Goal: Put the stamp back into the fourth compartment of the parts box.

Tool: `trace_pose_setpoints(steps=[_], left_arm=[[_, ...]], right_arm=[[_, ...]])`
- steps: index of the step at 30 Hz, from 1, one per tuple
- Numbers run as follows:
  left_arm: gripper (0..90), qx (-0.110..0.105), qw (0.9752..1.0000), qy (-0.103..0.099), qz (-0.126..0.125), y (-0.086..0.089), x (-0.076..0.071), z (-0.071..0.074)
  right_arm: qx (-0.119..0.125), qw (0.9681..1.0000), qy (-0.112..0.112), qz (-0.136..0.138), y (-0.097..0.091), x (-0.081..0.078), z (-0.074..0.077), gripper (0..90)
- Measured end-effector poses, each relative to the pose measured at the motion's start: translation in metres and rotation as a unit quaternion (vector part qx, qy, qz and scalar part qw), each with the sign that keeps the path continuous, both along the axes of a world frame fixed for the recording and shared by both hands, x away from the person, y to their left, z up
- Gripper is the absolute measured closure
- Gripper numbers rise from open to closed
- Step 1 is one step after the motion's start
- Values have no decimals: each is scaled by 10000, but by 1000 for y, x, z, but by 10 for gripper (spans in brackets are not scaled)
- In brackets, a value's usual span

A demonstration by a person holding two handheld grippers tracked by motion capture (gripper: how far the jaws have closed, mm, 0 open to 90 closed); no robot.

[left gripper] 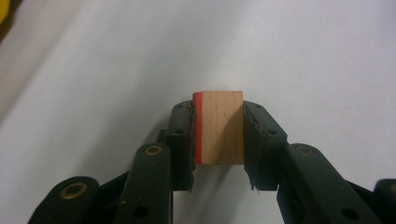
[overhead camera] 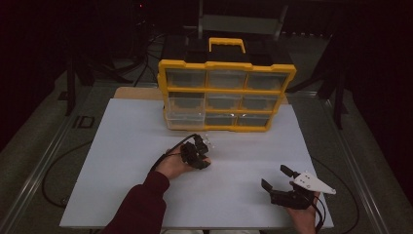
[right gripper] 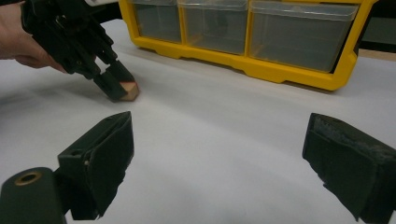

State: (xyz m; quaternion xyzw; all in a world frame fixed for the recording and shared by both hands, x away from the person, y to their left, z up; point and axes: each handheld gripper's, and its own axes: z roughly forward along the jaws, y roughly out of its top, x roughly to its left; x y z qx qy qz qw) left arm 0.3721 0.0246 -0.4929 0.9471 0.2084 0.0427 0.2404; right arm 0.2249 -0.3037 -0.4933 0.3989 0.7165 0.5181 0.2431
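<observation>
The high view looks forward and down from above the person's side onto the white table sheet [overhead camera: 122, 161], with the yellow drawer organizer [overhead camera: 226, 95] at its far edge. The left gripper view sits very close, looking down along its jaws at a wooden block [left gripper: 219, 128] clamped between them. The right gripper view looks low across the sheet; ahead of its jaws it shares the organizer [right gripper: 261, 70] and block [right gripper: 130, 91] with the others.

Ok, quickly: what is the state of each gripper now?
Left gripper: closed on the wooden block.
Right gripper: open, holding nothing.
</observation>
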Motion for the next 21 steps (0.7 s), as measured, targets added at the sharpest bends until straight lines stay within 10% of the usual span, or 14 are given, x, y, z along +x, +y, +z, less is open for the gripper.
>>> trace_pose_setpoints(steps=[21], left_arm=[[669, -169, 9997, -170, 91, 11, -2, 21]], right_arm=[[0, 10000, 21, 33, 1, 0, -1, 93]])
